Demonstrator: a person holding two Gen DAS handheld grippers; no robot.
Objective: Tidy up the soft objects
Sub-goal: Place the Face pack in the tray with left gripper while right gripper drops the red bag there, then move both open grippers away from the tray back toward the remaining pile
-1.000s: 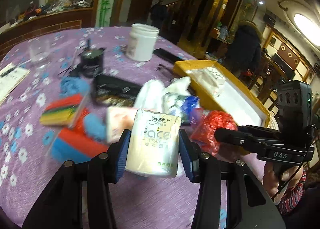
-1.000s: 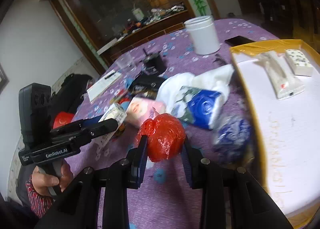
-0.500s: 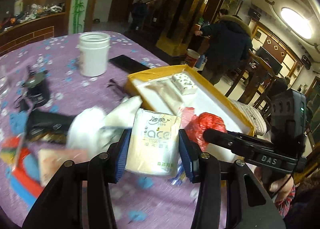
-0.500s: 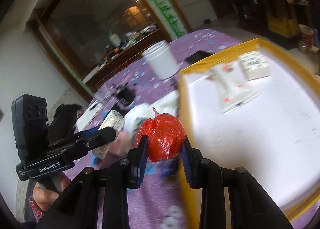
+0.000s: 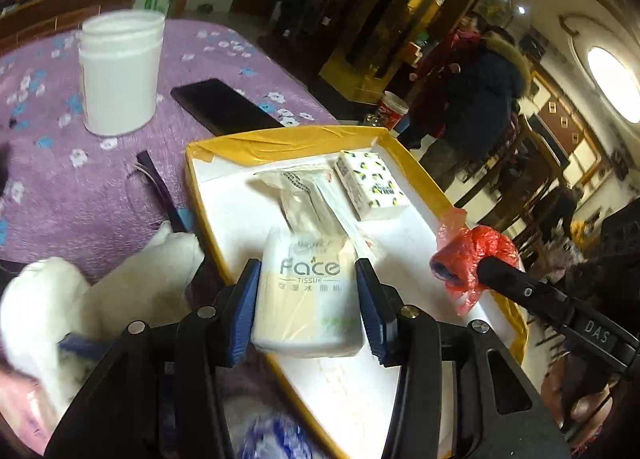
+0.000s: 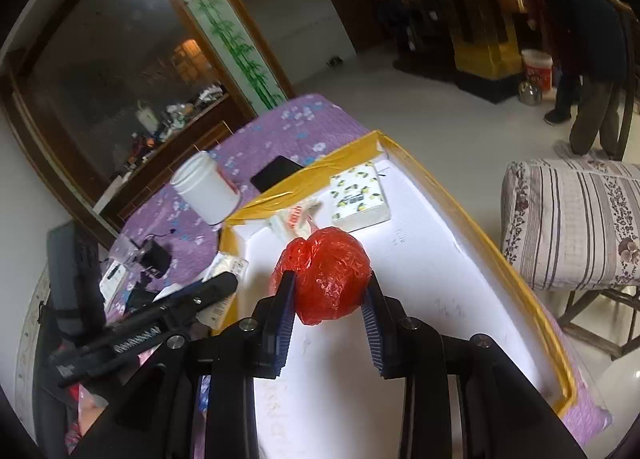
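Near half of white tray floor (image 6: 432, 291) bare, patterned tissue pack (image 6: 358, 195) and clear packet (image 5: 308, 199) crowd far end

Dim indoor light, fisheye-warped, blurred edges

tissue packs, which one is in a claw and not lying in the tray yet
The cream Face tissue pack, clamped in the left claw. The lemon-print pack lies flat inside the yellow-rimmed tray.

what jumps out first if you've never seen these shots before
A crumpled red plastic bag clamped in the right hand-held gripper hangs over the white tray with the yellow taped rim. The left hand-held gripper grips a Face tissue pack at the tray's near edge, where a lemon-print tissue pack already lies.
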